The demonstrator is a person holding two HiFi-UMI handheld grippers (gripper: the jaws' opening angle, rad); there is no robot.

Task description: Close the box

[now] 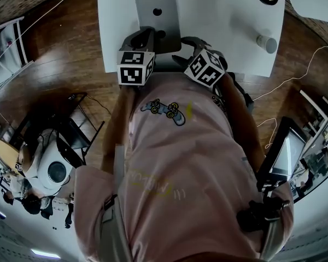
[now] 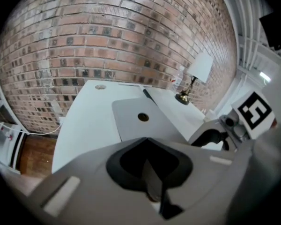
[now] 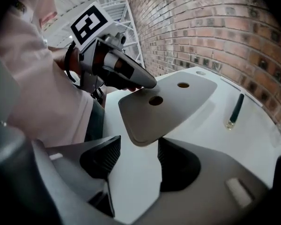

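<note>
A flat grey box point(image 1: 157, 12) with round holes in its top lies on the white table point(image 1: 235, 21); it also shows as the grey box point(image 2: 140, 118) and the grey box point(image 3: 166, 107) in the gripper views. My left gripper point(image 2: 152, 170) is shut with nothing between its pads. In the right gripper view, the tip of the left gripper point(image 3: 147, 84) rests at the box's left edge near a hole. My right gripper point(image 3: 138, 146) is open, and the box's near corner sits just ahead of the gap, untouched by the pads.
A dark pen point(image 3: 235, 110) lies on the table to the right of the box. A small lamp point(image 2: 194, 74) stands at the far right corner, with a white cylinder point(image 1: 267, 42) near the right edge. A brick wall point(image 2: 107, 36) rises behind the table.
</note>
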